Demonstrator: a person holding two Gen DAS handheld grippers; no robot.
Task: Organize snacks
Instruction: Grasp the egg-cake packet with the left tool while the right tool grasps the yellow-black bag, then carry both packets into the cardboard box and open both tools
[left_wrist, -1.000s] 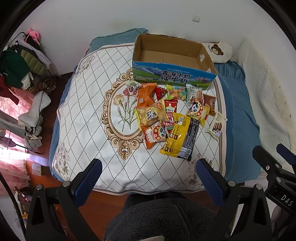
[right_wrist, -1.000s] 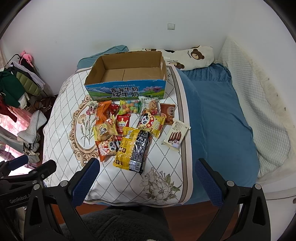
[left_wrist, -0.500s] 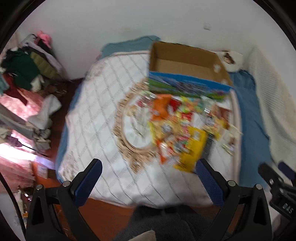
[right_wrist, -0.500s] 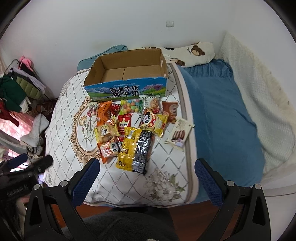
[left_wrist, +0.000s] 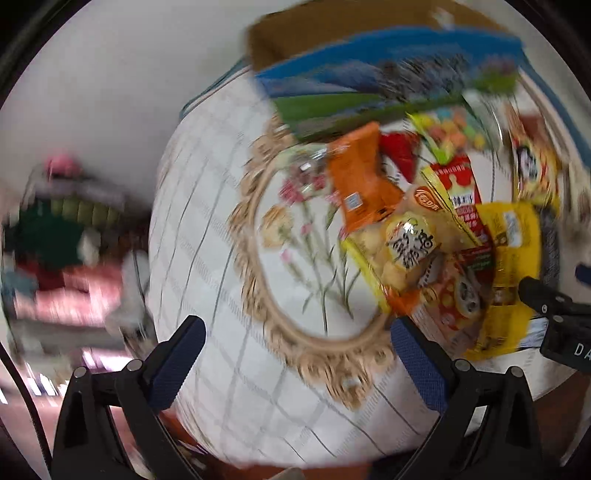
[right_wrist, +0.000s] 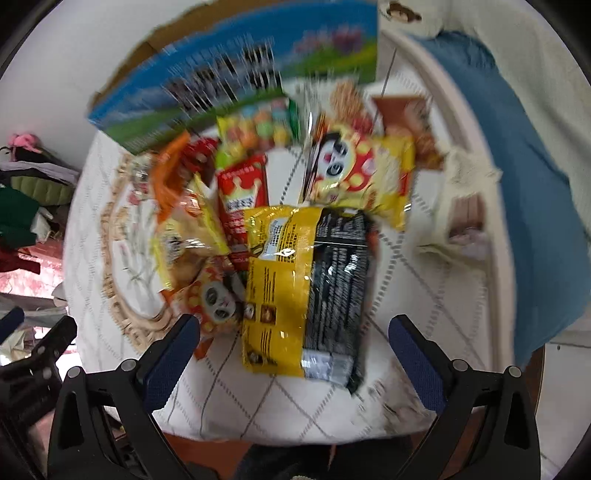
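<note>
Several snack packets lie in a pile on the quilted bed cover (right_wrist: 424, 288), in front of an open cardboard box (right_wrist: 236, 70) with a blue and green printed side. Nearest my right gripper (right_wrist: 293, 332) is a large yellow packet (right_wrist: 277, 280) beside a black packet (right_wrist: 340, 273); behind them a yellow panda packet (right_wrist: 354, 166). My right gripper is open and empty, just short of the yellow packet. My left gripper (left_wrist: 295, 339) is open and empty over the cover's flower oval (left_wrist: 306, 258), left of an orange packet (left_wrist: 362, 184) and a yellow packet (left_wrist: 406, 240). Both views are motion-blurred.
A blue sheet (right_wrist: 517, 177) covers the bed right of the quilt. A bear pillow (right_wrist: 406, 11) lies behind the box. Piled clothes (left_wrist: 55, 236) stand on the floor at the left. The right gripper (left_wrist: 554, 317) shows at the left wrist view's right edge.
Both grippers have moved quickly forward and down toward the snack pile, which now fills the views. The left one swung over the flower oval. Jaws stayed open.
</note>
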